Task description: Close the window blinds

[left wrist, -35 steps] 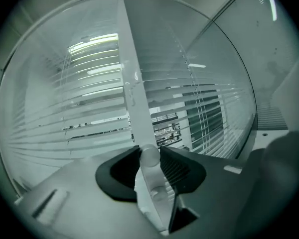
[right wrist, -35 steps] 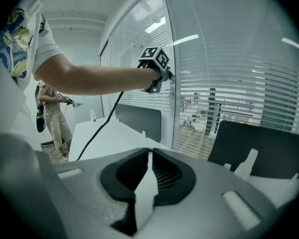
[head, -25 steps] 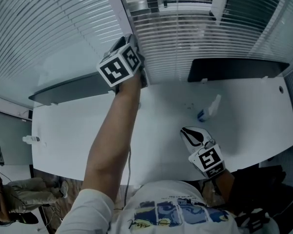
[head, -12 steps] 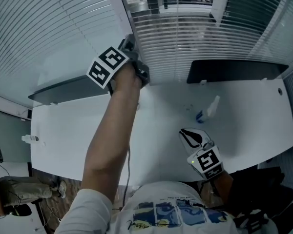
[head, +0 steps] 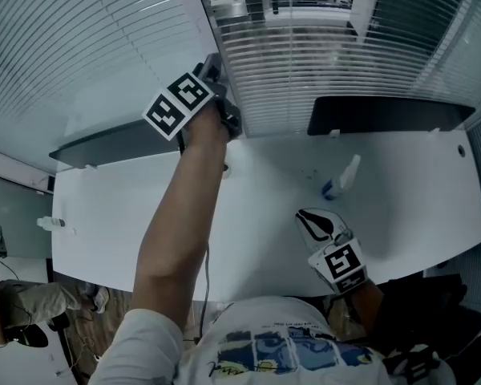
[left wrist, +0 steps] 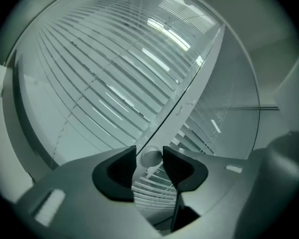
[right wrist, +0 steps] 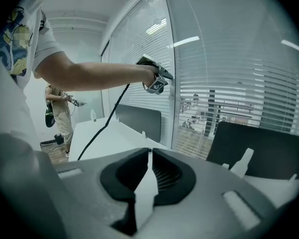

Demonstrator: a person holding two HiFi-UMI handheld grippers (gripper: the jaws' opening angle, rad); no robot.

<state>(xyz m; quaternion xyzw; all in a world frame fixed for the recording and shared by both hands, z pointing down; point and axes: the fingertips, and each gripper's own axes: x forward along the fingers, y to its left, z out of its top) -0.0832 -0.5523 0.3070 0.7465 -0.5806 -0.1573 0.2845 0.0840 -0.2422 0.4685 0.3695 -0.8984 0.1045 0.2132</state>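
Note:
White slatted blinds (head: 329,62) hang over the window behind the desk, and their slats (left wrist: 104,83) fill the left gripper view. My left gripper (head: 218,83) is raised level against the white window post (left wrist: 189,93). The round end of the blind's wand (left wrist: 150,158) sits between its jaws. Those jaws have just been opening, and a thin gap shows beside the wand, so the left gripper (left wrist: 149,159) is open around it. My right gripper (head: 309,219) rests low over the white desk (head: 144,223), its jaws (right wrist: 148,152) shut on nothing.
A spray bottle (head: 341,179) lies on the desk ahead of the right gripper. Two dark panels (head: 385,115) (head: 120,143) stand along the desk's far edge. A small bottle (head: 50,224) sits at the left end. A person (head: 16,311) stands beyond the desk's left corner.
The left gripper has rolled about its own line, so its marker cube now faces differently, and it stays at the window post. The right gripper has not moved.

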